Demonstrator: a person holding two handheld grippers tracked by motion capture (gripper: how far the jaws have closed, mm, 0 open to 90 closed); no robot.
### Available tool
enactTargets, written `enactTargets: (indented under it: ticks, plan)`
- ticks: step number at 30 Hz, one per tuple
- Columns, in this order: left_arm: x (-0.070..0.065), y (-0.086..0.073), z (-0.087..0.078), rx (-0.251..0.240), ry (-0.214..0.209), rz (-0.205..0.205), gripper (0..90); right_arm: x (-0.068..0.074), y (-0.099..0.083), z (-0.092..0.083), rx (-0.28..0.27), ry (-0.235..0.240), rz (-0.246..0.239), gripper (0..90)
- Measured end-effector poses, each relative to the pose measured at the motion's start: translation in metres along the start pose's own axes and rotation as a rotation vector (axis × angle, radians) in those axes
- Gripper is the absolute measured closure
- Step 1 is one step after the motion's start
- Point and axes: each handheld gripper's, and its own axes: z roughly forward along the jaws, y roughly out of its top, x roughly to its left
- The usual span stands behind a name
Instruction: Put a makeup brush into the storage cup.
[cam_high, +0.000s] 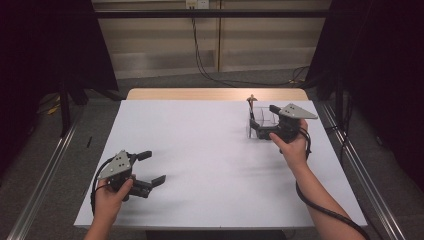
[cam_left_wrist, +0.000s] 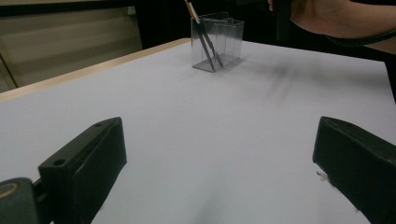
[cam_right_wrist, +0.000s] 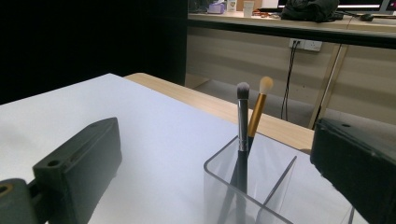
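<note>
Here's the flat white tabletop (cam_high: 210, 160), its far edge a strip of pale wood, with dark curtains either side, grey floor below and a beige wall behind with cables dropping from a socket. Far right on the table stands the clear plastic divided organiser box (cam_high: 261, 124). In its end compartment stand two makeup brushes, upright and leaning together: a silver-handled brush with a dark tip (cam_right_wrist: 242, 116) and a gold-handled brush with a pale tip (cam_right_wrist: 259, 109). The right gripper (cam_right_wrist: 219, 172) sits right at the box, jaws spread wide, grasping nothing. The left gripper (cam_high: 150, 167) rests at the near left, well apart, jaws also spread over bare tabletop.
</note>
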Motion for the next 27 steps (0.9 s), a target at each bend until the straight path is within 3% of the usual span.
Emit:
enactTargets:
  ticks: [27]
  plan:
    - [0.001,0.004,0.005,-0.005,-0.009,0.011,2.8,0.010,-0.007,-0.017,0.014,0.045,-0.036,1.5]
